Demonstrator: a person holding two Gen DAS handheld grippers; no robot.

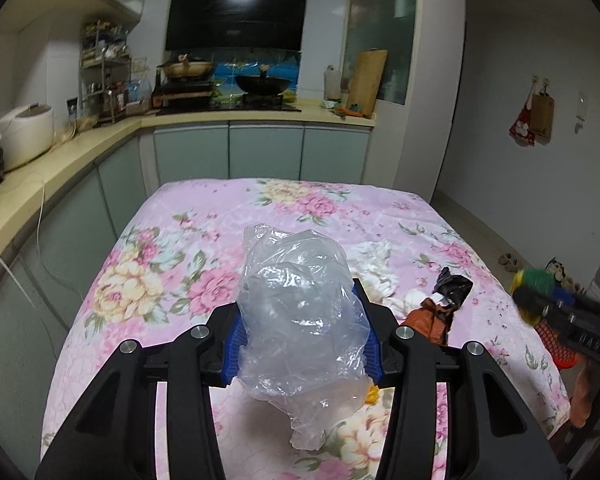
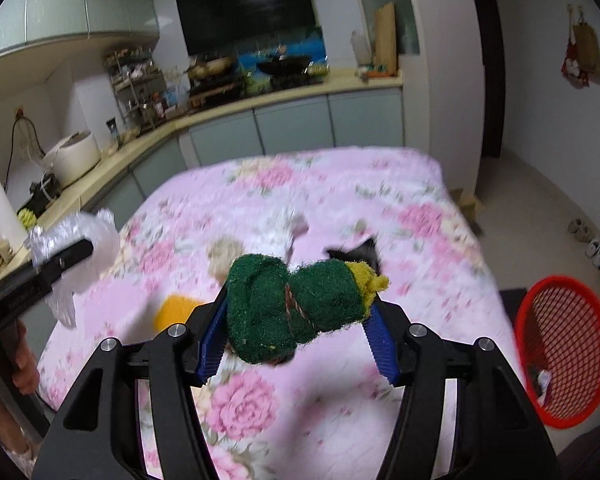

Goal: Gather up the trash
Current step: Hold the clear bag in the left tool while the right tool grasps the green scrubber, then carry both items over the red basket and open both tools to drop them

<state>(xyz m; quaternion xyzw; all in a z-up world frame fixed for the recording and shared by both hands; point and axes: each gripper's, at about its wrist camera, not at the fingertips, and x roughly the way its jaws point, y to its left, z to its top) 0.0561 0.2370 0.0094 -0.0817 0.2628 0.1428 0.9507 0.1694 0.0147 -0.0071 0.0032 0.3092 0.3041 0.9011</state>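
Kitchen counters ring a table under a pink floral cloth (image 1: 204, 216). Left tongs (image 1: 302, 344) clamp a crumpled clear bag (image 1: 300, 312); right tongs (image 2: 296, 332) clamp a green scouring pad (image 2: 296, 304). Ahead lie a black wrapper (image 1: 454, 286), an orange scrap (image 1: 430, 318) and white paper (image 1: 374, 252); a red basket (image 2: 564, 352) sits right of the right tongs.

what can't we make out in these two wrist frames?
- Left wrist view: the clear plastic bag clamped in the left gripper hides the table behind it; a yellow thing peeks from under it, unidentifiable.
- Right wrist view: motion blur smears the tabletop; the dark wrapper is half hidden behind the green scouring pad in the right gripper.
- Right wrist view: contents of the red basket are too small to identify.
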